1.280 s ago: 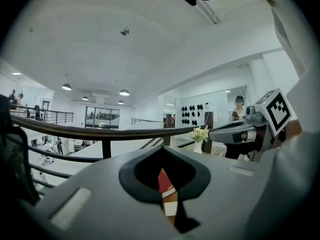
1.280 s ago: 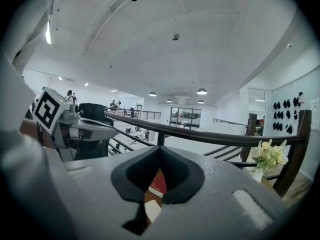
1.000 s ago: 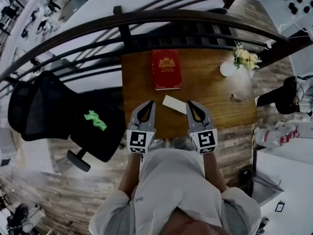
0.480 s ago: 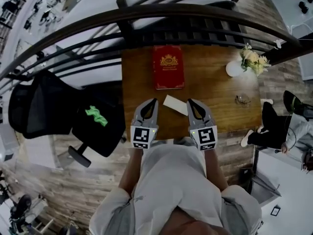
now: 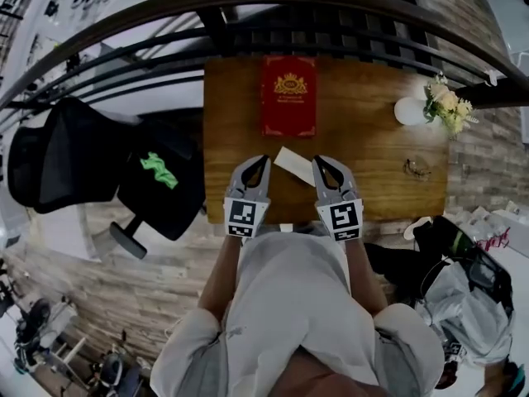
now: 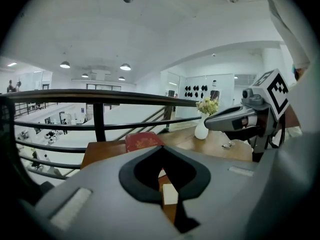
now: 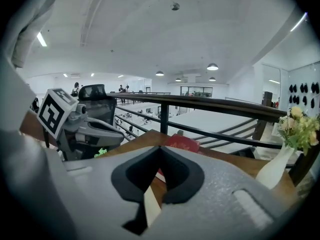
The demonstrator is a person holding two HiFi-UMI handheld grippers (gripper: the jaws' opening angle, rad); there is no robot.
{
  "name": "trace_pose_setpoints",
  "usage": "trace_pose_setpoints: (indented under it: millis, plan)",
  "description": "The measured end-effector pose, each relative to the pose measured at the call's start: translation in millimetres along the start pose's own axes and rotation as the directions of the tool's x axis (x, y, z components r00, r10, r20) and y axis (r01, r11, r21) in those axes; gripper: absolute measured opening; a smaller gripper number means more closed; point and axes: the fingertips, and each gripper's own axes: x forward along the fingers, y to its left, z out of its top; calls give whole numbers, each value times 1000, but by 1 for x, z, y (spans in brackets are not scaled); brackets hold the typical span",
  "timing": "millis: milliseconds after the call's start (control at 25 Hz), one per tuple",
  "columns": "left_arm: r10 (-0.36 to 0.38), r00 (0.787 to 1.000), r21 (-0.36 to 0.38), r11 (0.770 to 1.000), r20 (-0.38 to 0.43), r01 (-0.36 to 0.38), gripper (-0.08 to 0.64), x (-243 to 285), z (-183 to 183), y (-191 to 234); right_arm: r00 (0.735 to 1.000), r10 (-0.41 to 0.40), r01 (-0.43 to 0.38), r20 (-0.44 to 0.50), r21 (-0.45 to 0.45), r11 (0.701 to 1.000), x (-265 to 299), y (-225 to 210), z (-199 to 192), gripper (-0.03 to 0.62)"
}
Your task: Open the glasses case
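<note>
While both grippers hang over the near edge of the wooden table (image 5: 368,151), the white glasses case (image 5: 293,165) lies flat on the tabletop between their tips, set at a slant; whether either tip touches it cannot be told. The left gripper (image 5: 265,160) sits just to the left of the case with its jaws closed together on nothing. The right gripper (image 5: 316,160) sits just to the right, its jaws likewise pressed together and empty. Each gripper view shows a pale sliver of the case through the gap below the meeting tips. Farther back, near the middle of the table, lies a red book (image 5: 288,95). At the far right corner stands a white vase (image 5: 408,111) of flowers, and a pair of glasses (image 5: 416,169) rests near the right edge. A black office chair (image 5: 78,164) stands on the floor to the left.
</note>
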Motion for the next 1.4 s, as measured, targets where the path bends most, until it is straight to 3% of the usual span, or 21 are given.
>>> trace_pose_setpoints:
  millis: [840,1400]
  plan:
    - [-65,981,-52,997,-180,57,20,30,-90,-15,970,54,-74,-237,-75,994,30,19,-99,26]
    - [-119,948,-91,991,-294,96,20,48,-143,-29,908,92,-155,-409,-122,980,49,33,-163,187]
